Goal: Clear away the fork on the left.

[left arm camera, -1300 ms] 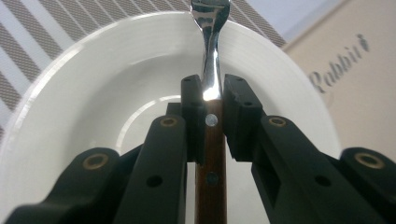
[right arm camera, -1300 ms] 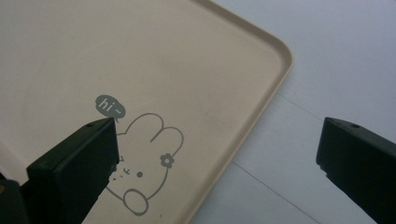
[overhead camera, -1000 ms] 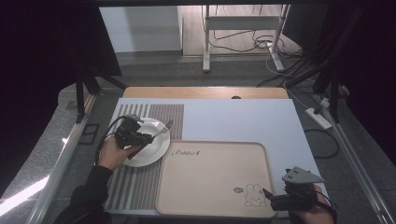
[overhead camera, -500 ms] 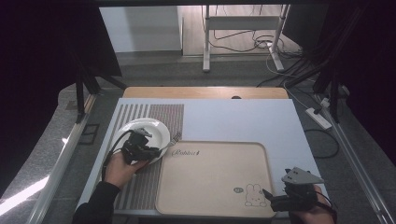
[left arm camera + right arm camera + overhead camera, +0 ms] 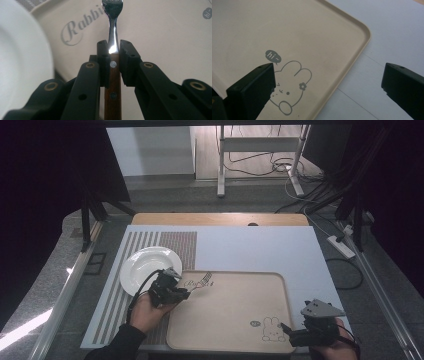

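Observation:
My left gripper [image 5: 184, 293] is shut on a fork [image 5: 201, 281] by its brown wooden handle. The steel tines reach over the far left corner of the beige tray [image 5: 235, 305], above its "Rabbit" lettering. In the left gripper view the pads [image 5: 103, 53] clamp the fork [image 5: 113, 30] where steel meets wood, the gripper [image 5: 114, 51] pointing at the tray [image 5: 162, 37]. A white plate [image 5: 147, 264] lies bare just left of that hand, blurred in the left gripper view as the plate [image 5: 22, 62]. My right gripper [image 5: 286, 330] stands open at the tray's near right corner, its jaws wide over the tray rim [image 5: 359, 47] by a rabbit drawing [image 5: 292, 85].
A striped placemat [image 5: 150, 242] lies under the plate on the pale table top [image 5: 260, 250]. A wooden board [image 5: 220, 218] runs along the far edge. Dark frame legs and cables stand on the floor beyond and to the right.
My left gripper, still holding the fork, has come off the plate and moved right and nearer, to the tray's far left corner. The plate now lies uncovered. The right gripper has stayed put.

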